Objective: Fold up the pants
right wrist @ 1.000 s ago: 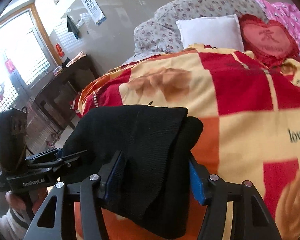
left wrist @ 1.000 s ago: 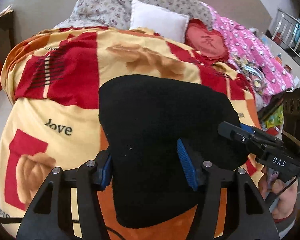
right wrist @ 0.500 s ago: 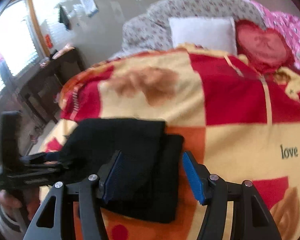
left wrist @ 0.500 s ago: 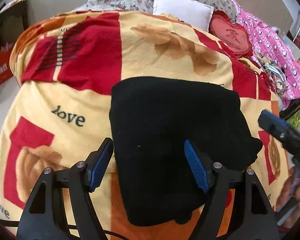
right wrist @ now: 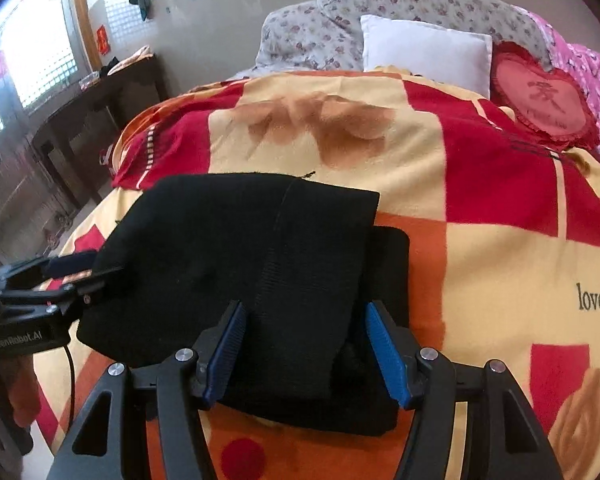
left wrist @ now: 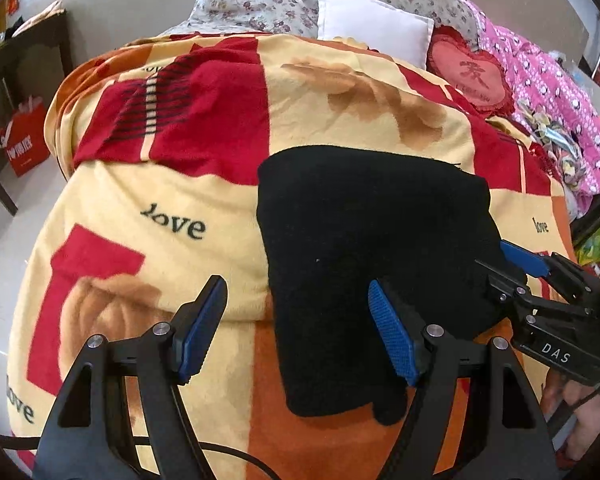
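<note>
The black pants (left wrist: 364, 248) lie folded into a thick stack on the red and yellow blanket (left wrist: 188, 184); they also show in the right wrist view (right wrist: 260, 248). My left gripper (left wrist: 296, 332) is open, its right finger over the stack's left edge and its left finger over the blanket. My right gripper (right wrist: 304, 352) is open with its jaws on both sides of the stack's near end, not pinching it. The right gripper also shows at the stack's right edge in the left wrist view (left wrist: 516, 268).
A white pillow (left wrist: 372, 28), a red heart cushion (left wrist: 472, 76) and a pink quilt (left wrist: 556, 100) lie at the head and right side of the bed. A dark wooden table (right wrist: 88, 108) stands left of the bed. A red bag (left wrist: 24, 140) sits on the floor.
Both grippers have pulled back and lowered; the lifted pants now lie flat on the blanket. My left gripper has shifted left, so the stack is no longer between its fingers.
</note>
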{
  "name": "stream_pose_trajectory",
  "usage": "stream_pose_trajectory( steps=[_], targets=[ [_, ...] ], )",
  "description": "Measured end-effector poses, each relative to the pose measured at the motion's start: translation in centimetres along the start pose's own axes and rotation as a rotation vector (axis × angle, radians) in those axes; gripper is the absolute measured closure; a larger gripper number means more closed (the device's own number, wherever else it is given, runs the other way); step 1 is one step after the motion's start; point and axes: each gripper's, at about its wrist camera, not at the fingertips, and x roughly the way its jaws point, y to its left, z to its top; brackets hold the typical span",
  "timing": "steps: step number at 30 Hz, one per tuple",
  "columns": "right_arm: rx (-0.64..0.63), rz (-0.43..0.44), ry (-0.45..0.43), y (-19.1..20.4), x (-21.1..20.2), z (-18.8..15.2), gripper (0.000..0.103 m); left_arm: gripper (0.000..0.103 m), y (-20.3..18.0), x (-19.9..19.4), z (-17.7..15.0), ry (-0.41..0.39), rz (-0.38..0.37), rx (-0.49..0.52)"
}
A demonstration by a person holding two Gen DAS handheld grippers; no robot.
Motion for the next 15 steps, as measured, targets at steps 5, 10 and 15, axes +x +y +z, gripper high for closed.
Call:
stream_pose_trajectory(
  steps=[5, 10, 15],
  targets=[
    [-0.024, -0.036, 0.0, 0.9, -1.0, 0.1, 0.043, 0.03, 0.0, -0.8, -0.2, -0.021, 0.019, -0.01],
    [-0.024, -0.033, -0.027, 1.2, -2.6, 0.0, 0.043, 0.03, -0.3, -2.1, -0.4, -0.075, 0.051, 0.009],
    [-0.029, -0.047, -0.04, 1.5, -3.5, -0.3, 0.043, 0.03, -1.3, -3.0, -0.8, -0.133, 0.106, 0.06]
  ],
)
